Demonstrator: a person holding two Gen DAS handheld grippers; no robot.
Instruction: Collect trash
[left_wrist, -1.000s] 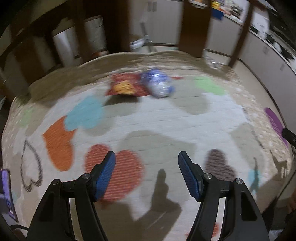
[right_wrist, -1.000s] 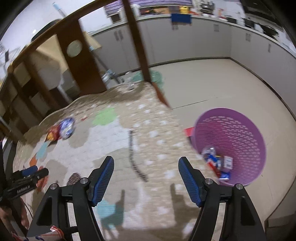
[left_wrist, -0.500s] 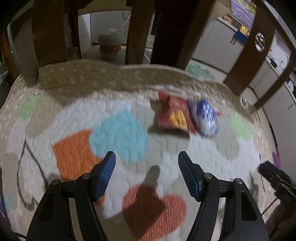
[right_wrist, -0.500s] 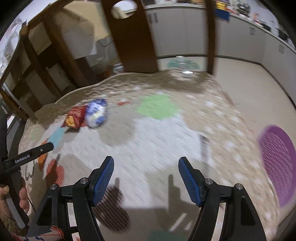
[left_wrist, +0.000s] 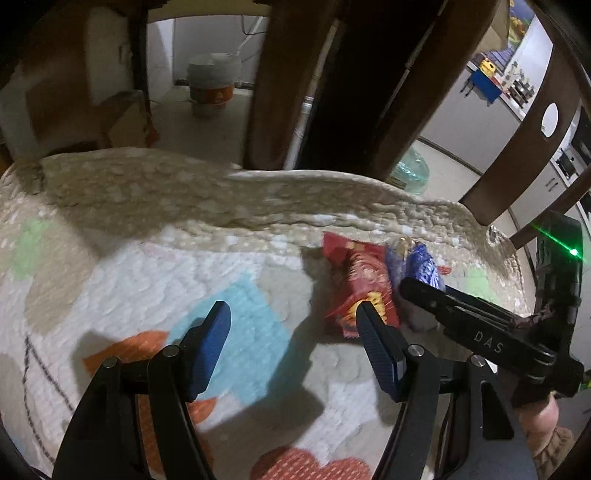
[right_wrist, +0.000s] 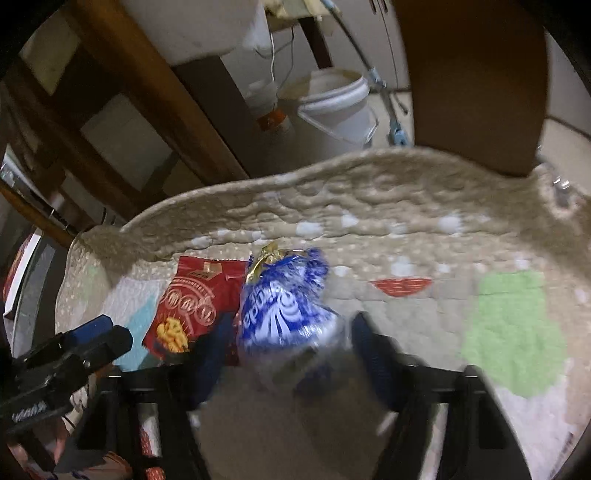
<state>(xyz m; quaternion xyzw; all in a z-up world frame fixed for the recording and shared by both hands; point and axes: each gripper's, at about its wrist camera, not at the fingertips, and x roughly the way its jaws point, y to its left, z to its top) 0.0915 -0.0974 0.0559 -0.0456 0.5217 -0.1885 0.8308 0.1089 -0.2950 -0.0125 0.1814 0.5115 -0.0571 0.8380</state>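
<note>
Two pieces of trash lie side by side near the far edge of the quilted rug (left_wrist: 155, 266): a red snack bag (left_wrist: 360, 280) (right_wrist: 195, 299) and a blue and white snack bag (right_wrist: 284, 295) (left_wrist: 421, 262). My right gripper (right_wrist: 290, 321) points down at the blue bag. Its jaws are closing, the bag's near end lies between them, and the blurred pads still stand apart from it. My left gripper (left_wrist: 291, 314) hangs open above the rug. Its right finger (left_wrist: 376, 343) is just in front of the red bag, and nothing lies between its fingers.
Dark wooden chair and table legs (left_wrist: 284, 85) stand close behind the rug's rumpled far edge (right_wrist: 332, 184). A white bucket (right_wrist: 336, 103) sits on the floor beyond. A small red scrap (right_wrist: 402, 286) lies on the rug to the right of the blue bag.
Both grippers have swung toward the two bags, which now look much nearer. The right one has dropped over the blue bag. The purple basket has left the right wrist view.
</note>
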